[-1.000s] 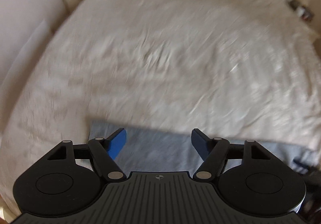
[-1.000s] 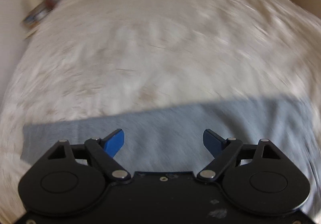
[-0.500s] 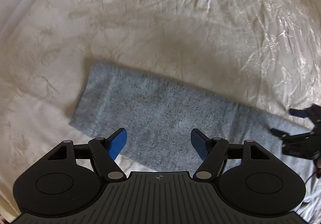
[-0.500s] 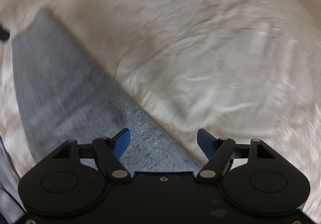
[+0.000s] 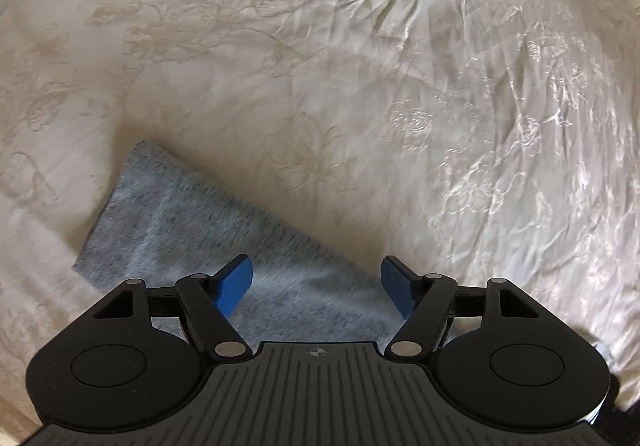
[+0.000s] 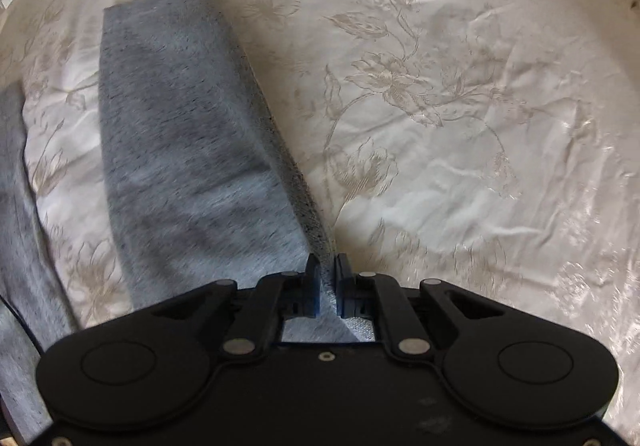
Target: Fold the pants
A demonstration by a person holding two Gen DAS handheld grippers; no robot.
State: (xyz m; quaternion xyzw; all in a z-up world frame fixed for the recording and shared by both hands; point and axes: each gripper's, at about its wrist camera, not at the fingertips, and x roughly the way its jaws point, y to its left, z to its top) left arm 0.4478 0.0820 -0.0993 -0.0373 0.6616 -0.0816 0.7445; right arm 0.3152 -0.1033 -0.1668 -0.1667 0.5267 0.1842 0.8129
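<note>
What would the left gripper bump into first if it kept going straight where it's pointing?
Probably the grey pants. The left gripper points down with open jaws over the far edge of the cloth, with the white bedspread just beyond. Depth is hard to judge.

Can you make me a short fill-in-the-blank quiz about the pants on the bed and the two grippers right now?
1. The grey pants lie on a cream ____ with a flower pattern.
2. The right gripper, its jaws closing, has the pants' ____ between them.
3. The jaws of the left gripper stand ____ above the pants, gripping nothing.

Missing words: bedspread; edge; open
</note>
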